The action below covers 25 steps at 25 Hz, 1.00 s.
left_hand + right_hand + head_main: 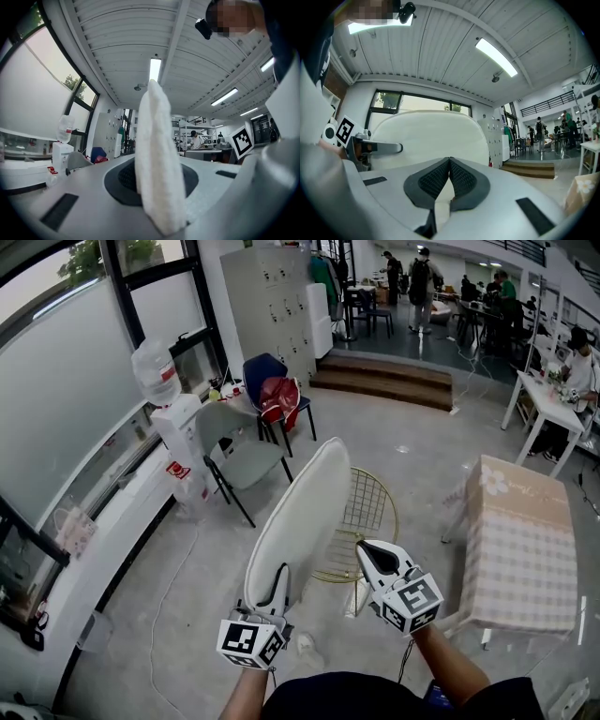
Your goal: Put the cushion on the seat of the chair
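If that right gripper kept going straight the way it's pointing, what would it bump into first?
Most likely the white cushion: its broad face sits dead ahead of the right gripper. Depth is hard to judge; the gold wire chair is close by.

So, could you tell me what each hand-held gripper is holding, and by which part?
The left hand-held gripper grips the white cushion by its near edge; the right hand-held gripper is shut and holds nothing.

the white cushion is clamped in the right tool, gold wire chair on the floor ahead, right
No: the left tool clamps the white cushion, as the left gripper view shows; the right tool is shut, empty. The gold wire chair is on the floor ahead.
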Tool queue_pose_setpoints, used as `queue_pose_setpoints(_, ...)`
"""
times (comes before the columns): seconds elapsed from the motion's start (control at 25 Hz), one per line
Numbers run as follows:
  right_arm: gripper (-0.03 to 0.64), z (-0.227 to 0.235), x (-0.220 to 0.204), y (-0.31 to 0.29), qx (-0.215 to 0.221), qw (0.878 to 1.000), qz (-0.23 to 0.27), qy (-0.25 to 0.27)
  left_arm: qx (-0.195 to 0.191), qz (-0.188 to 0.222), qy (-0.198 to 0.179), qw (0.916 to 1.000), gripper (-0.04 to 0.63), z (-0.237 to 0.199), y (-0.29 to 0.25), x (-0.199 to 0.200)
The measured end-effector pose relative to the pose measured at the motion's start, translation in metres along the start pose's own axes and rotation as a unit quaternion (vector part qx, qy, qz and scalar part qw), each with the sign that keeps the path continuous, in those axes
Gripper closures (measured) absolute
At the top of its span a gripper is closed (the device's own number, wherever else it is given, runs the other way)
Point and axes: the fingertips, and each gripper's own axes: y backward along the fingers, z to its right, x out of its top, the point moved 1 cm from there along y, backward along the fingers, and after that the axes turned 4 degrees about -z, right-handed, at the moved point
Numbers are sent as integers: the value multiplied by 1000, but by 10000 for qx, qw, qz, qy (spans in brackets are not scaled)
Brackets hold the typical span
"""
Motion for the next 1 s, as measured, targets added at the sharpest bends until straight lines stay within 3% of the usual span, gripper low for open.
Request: queue_pose_setpoints(1.0,598,27,11,-143,-301,9991,-304,1,-340,-136,58,9993,532,-127,-85,12)
